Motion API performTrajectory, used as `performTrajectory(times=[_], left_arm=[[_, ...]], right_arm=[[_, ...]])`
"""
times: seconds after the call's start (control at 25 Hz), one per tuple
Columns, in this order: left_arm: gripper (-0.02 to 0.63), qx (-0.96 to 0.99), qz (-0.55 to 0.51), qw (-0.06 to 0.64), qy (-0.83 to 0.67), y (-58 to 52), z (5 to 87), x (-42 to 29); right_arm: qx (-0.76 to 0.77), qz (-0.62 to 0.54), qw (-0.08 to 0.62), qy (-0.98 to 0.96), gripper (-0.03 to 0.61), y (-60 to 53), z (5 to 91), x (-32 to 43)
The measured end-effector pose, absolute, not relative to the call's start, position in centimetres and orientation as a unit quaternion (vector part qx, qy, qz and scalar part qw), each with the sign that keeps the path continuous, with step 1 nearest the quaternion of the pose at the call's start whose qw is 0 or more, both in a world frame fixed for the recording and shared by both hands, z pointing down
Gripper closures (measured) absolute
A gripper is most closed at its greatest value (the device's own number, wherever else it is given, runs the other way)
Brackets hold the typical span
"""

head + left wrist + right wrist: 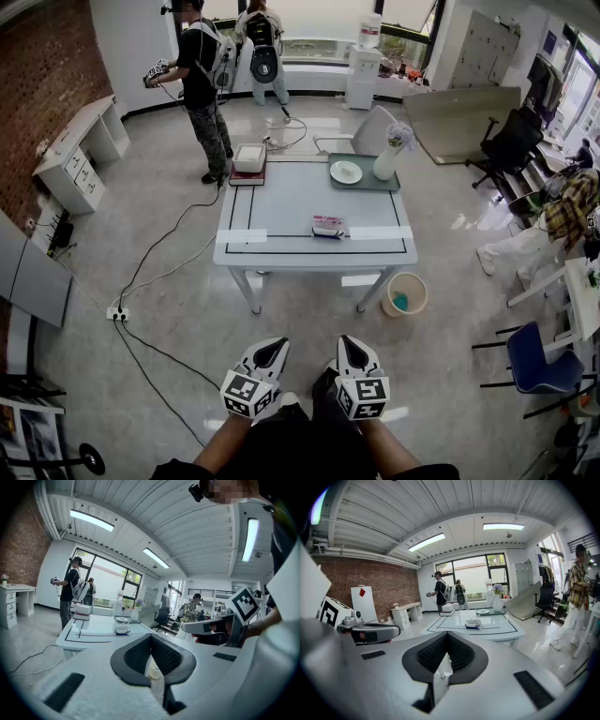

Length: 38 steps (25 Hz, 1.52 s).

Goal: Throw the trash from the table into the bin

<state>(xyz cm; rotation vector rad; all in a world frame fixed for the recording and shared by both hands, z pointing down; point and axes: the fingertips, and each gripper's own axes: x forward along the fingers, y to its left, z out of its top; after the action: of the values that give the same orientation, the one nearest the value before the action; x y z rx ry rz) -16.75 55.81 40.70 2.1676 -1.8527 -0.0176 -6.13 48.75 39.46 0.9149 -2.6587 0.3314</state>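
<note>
Two grippers: held side by side, well short of the table (pixel 281 202)
Left gripper (pixel 272 345): jaws brought together, nothing gripped
Right gripper (pixel 352 343): jaws pressed together, nothing gripped
Trash (pixel 328 226): a small packet laid on the table near its front edge, untouched
Bin (pixel 406 294): stood on the floor just beside the table's near leg at the picture's right, something teal seen inside
</note>
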Motion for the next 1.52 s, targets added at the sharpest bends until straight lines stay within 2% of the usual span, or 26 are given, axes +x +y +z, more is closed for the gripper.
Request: performTrajectory(times=[0.8, 1.52], left_arm=[[0.606, 0.766, 0.002, 0.135, -0.628, 52.6, 40.4, -15.1], [0.606, 0.772, 0.009, 0.133, -0.621, 39.3, 38.9, -15.5]], right_arm=[[0.313, 0.127, 0.128, -0.933, 0.569, 46.3, 39.5, -5.5], [0.296, 0.147, 0.139, -0.933, 0.569, 33.8, 39.3, -6.7]])
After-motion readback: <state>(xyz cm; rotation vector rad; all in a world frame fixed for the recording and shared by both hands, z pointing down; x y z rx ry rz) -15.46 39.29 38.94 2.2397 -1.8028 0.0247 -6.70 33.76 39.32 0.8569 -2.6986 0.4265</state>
